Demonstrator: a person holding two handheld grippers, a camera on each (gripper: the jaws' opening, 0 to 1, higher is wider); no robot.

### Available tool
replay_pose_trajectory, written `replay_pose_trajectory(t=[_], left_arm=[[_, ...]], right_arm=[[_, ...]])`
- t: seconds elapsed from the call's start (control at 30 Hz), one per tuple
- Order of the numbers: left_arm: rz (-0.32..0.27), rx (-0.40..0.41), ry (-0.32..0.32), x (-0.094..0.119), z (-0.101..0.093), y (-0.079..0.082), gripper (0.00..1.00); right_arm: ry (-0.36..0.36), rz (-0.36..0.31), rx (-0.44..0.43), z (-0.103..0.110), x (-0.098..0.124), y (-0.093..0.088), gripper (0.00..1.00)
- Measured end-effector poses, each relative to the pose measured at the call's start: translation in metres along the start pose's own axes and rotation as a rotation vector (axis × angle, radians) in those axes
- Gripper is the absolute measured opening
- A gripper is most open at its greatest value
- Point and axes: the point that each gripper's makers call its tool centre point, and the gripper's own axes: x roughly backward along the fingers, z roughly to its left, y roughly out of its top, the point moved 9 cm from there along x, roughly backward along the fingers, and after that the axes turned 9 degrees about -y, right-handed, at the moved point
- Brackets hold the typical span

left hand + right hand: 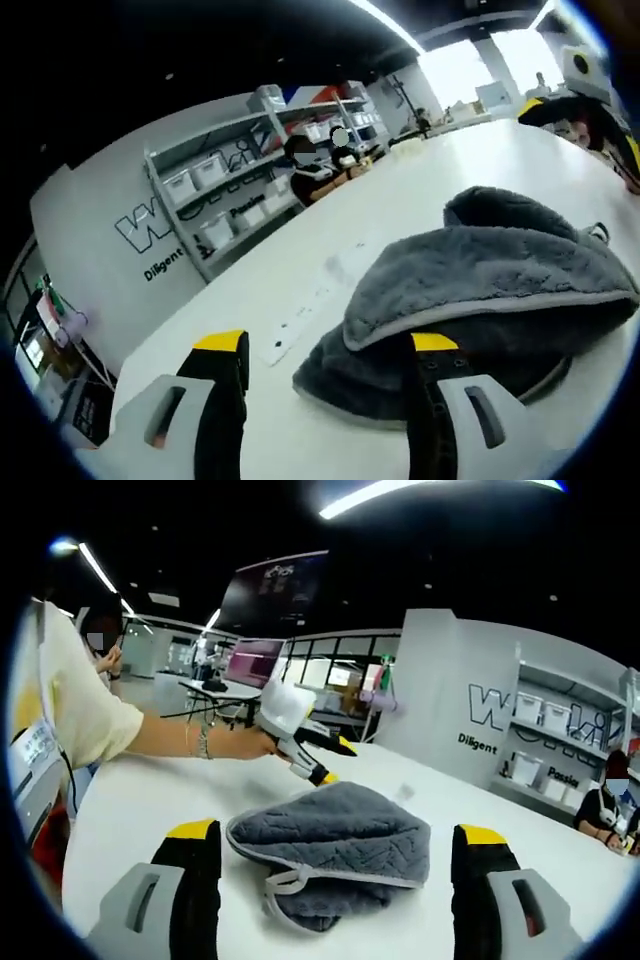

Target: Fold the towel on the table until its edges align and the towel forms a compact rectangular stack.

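Left gripper view: grey towel (490,290) lies bunched and loosely folded on the white tabletop (400,200), at 3 o'clock from centre. Left gripper (325,350) jaws spread wide, nothing between them; its right jaw sits in front of the towel's near edge. Shelving w/ white bins (220,190) at 10 o'clock.

Right gripper view: towel (335,850) sits centre, between the spread, empty jaws of the right gripper (340,840). Left gripper (300,740), held by a person's hand (245,743), is just beyond the towel at 12 o'clock.
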Motion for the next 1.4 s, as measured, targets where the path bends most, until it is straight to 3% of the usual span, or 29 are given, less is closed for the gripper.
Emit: replay_pose_trajectory(t=[0.13,0.27,0.53,0.63,0.73,0.8,0.97,1.23,1.4], left_arm=[[-0.047,-0.105,-0.034,-0.001,-0.005,0.006,0.42],[-0.034,-0.183,-0.055,-0.003,-0.010,0.008,0.34],[-0.055,-0.225,-0.111,-0.005,-0.014,0.011,0.20],[-0.048,-0.277,-0.172,-0.006,-0.020,0.014,0.05],[-0.020,-0.338,-0.163,-0.006,-0.026,0.013,0.02],[-0.011,-0.332,-0.159,-0.007,-0.027,0.014,0.02],[-0.066,-0.184,-0.164,0.000,-0.018,0.017,0.02],[-0.099,-0.188,-0.078,0.020,-0.003,0.031,0.02],[-0.138,-0.209,-0.010,0.038,0.005,0.048,0.02]], right_arm=[[-0.001,0.001,0.001,-0.001,-0.001,0.000,0.97],[0.003,0.004,0.003,0.000,-0.002,0.001,0.97],[0.012,0.006,0.003,0.000,-0.004,0.002,0.97],[0.010,0.013,0.012,0.000,-0.004,0.002,0.97],[0.010,0.013,0.012,0.000,-0.005,0.002,0.97],[0.010,0.011,0.012,-0.001,-0.004,0.003,0.97],[0.006,0.016,0.019,-0.001,-0.004,0.002,0.97],[0.008,0.018,0.027,-0.001,-0.004,0.003,0.97],[0.009,0.019,0.032,0.000,-0.004,0.003,0.97]])
